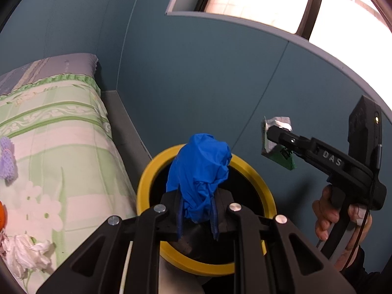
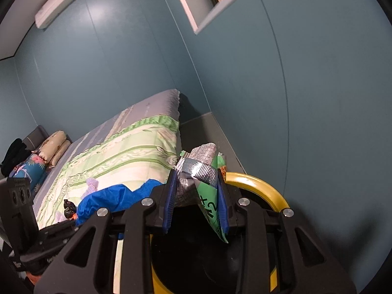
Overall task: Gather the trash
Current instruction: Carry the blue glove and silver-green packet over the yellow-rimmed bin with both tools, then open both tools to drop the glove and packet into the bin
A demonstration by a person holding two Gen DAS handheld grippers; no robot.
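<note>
A crumpled blue glove [image 1: 199, 171] sticks up from my left gripper [image 1: 197, 210], which is shut on it just above the round bin with a yellow rim [image 1: 147, 178]. The bin's dark inside shows below. To the right, a hand holds my right gripper [image 1: 272, 132], shut on a silver and green snack wrapper [image 1: 285, 158] beside the bin. In the right wrist view the wrapper [image 2: 201, 171] is pinched between the blue pads of the right gripper [image 2: 197, 196], over the bin's rim [image 2: 264, 183]. The blue glove [image 2: 110, 198] shows at the left.
A bed with a green flowered cover [image 1: 61, 134] stands left of the bin. On it lie a crumpled white tissue [image 1: 24, 252], a purple foam net [image 1: 7, 159] and a small dark wrapper [image 2: 68, 208]. Pillows [image 2: 54, 147] sit at its far end. A blue-grey wall runs close behind the bin.
</note>
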